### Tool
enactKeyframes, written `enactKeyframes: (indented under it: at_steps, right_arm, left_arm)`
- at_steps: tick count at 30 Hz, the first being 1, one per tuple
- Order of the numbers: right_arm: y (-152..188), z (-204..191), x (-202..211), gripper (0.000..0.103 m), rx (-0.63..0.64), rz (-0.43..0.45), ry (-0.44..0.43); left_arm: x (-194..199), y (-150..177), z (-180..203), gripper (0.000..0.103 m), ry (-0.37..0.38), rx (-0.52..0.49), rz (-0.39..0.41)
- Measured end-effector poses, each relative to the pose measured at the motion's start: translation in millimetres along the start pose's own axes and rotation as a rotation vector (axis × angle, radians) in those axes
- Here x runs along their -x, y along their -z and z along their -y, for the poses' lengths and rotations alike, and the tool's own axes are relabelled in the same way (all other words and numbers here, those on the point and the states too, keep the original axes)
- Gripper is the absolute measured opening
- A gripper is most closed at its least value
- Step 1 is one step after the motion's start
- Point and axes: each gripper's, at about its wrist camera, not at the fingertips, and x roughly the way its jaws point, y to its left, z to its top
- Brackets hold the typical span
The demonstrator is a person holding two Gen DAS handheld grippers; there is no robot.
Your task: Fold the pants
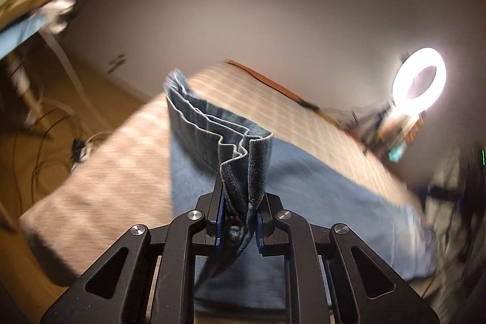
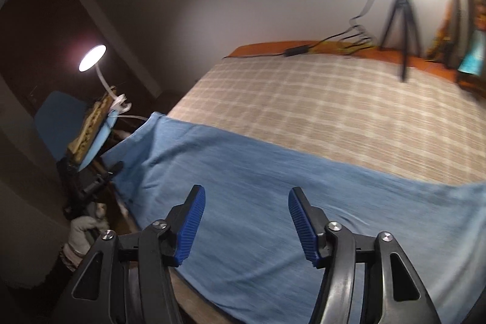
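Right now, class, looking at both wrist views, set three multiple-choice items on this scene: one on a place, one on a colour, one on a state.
1. Where do the pants lie?
A. on the checked bed
B. on a chair
C. on the floor

2. What colour are the right tool's pads?
A. red
B. blue
C. white

3. What is the left tool doing?
A. hanging open
B. shut on nothing
C. shut on the hem

Answers: 1 A, the cloth spreads over the checked cover; 2 B, both ribbed pads are blue; 3 C, bunched denim is pinched between its fingers.
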Motion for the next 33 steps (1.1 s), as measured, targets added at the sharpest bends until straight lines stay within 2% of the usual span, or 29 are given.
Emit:
enactKeyframes:
  at_steps: [6, 7, 10, 16, 22, 25, 29, 33]
  right_arm:
    - [-40.9, -35.8, -82.4, 0.071, 0.02, -0.13, -0.14]
    - [-45.7, -41.7, -103.0, 0.071, 0.01, -0.165, -0.172]
    - [-50.3, -58.1, -146.7, 0.071, 0.02, -0.236, -0.197]
    - [-69.8, -128.8, -195.7, 0.072, 0.244, -0.302, -0.165]
    - [-81.2, -199.7, -231.6, 0.072, 0.493, -0.372, -0.083]
    - [-73.2, -221.5, -253.5, 0.072, 0.6, -0.417, -0.014]
    - [-63.5, -240.0, -271.8, 0.072, 0.684, -0.444, 0.04]
    - [-53.7, -249.6, -291.3, 0.072, 0.767, -0.466, 0.131]
  left_arm:
    - [-23.8, 17.4, 35.4, 0.014, 0.051, -0.14, -0.088]
    - [-27.1, 20.4, 39.9, 0.014, 0.054, -0.165, -0.102]
    - [-30.1, 28.8, 49.2, 0.014, 0.035, -0.24, -0.119]
    - [-30.1, 36.8, 54.3, 0.014, -0.001, -0.308, -0.104]
    - [-31.3, 43.1, 54.1, 0.014, -0.004, -0.308, -0.083]
    - [-31.6, 44.9, 55.8, 0.014, -0.002, -0.305, -0.068]
    - [-34.1, 47.1, 56.3, 0.014, 0.006, -0.29, -0.055]
    - [-32.9, 49.3, 55.1, 0.014, 0.011, -0.28, -0.043]
